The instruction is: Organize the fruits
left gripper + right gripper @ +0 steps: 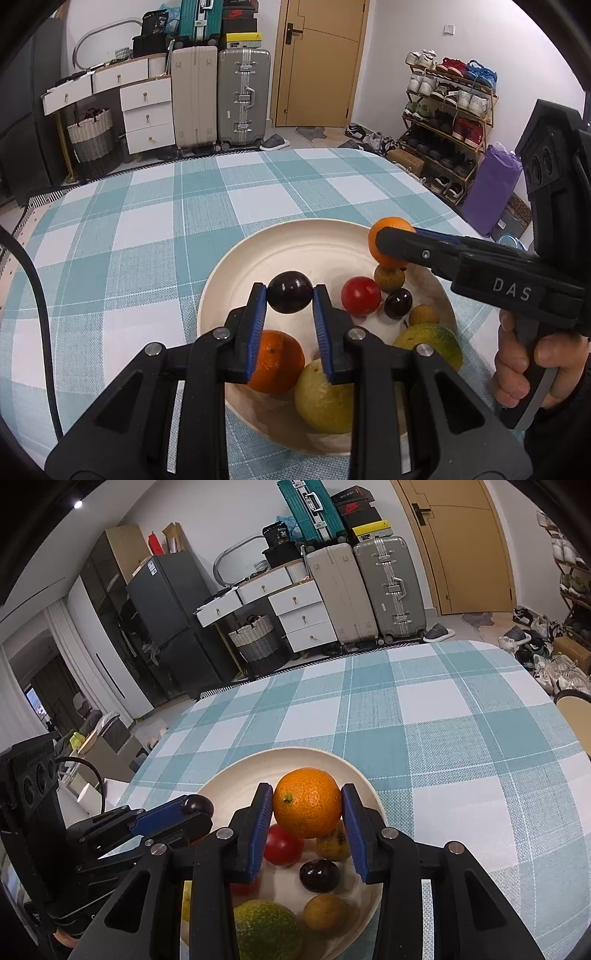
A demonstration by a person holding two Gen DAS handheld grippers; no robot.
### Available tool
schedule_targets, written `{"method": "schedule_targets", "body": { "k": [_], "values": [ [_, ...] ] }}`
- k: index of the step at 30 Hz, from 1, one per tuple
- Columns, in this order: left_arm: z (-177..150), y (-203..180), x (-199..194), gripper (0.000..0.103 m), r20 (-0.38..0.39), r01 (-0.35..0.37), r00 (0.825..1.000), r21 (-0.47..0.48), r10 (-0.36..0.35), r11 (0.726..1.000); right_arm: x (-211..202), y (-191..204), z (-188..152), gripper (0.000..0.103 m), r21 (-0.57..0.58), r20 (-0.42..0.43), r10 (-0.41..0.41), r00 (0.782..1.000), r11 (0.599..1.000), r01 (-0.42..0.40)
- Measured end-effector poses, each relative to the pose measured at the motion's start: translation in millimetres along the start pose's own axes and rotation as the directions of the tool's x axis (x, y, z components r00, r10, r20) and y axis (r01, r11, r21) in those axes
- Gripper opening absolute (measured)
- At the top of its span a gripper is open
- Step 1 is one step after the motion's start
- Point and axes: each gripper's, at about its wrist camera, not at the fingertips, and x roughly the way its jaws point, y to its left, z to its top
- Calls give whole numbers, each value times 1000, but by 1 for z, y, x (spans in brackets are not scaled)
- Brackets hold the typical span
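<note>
left hand-held gripper (289, 297) is clamped on a dark plum (289, 297), blue pads (258, 317) pressing both sides, the fruit held above the cream bowl (258, 254). right hand-held gripper (307, 805) is narrowed onto a small orange (307, 803), pads (263, 823) tight against its flanks, also poised over the bowl, toward its far rim. a hand (524, 365) wraps the right tool's handle at the frame edge in the left wrist view.

progress, judged from the layout: mostly done. bowl sits on the checked counter (129, 240) and already holds a larger orange (277, 360), a yellow-green fruit (323, 397), a mottled green-yellow one (434, 341), a red tomato-like fruit (361, 295), a second dark plum (398, 303) and two small brownish-yellow fruits (388, 277). no loose fruit shows on the visible counter. what looks left: set down the two held pieces in the bowl and let go. cannot tell whether more fruit lies outside the frames.

orientation: the held orange is nearly round, slightly squat; its stem scar (287, 798) faces the right wrist camera, a little to the left, so its short axis runs roughly along the fingers, tilted. the held plum is a slightly wide oval, long axis running across, pad to pad; no stem end visible, so its pointing cannot be told.
</note>
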Motion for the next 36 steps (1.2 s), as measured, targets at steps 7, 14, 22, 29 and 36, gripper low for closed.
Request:
{"method": "schedule_targets", "body": {
  "k": [7, 14, 22, 29, 36],
  "values": [
    [-5, -4, 6, 23, -22, 2, 1000, 17, -2, 1000, 4, -5, -2, 40, 23, -20, -23, 1000, 999, 23],
    [-6, -9, 3, 23, -15, -1, 1000, 41, 2, 999, -6, -5, -5, 47, 18, 17, -9, 1000, 1000, 9],
    [-10, -3, -17, 71, 27, -21, 999, 19, 21, 1000, -21, 2, -12, 79, -35, 37, -48, 998, 998, 50],
    [-25, 0, -63, 103, 132, -60, 989, -5, 60, 998, -50, 11, -22, 101, -59, 76, -46, 996, 997, 50],
    [-46, 0, -103, 103, 182, -98, 978, -26, 101, 995, -78, 25, -39, 103, -138, 117, -63, 991, 987, 79]
  ]
}}
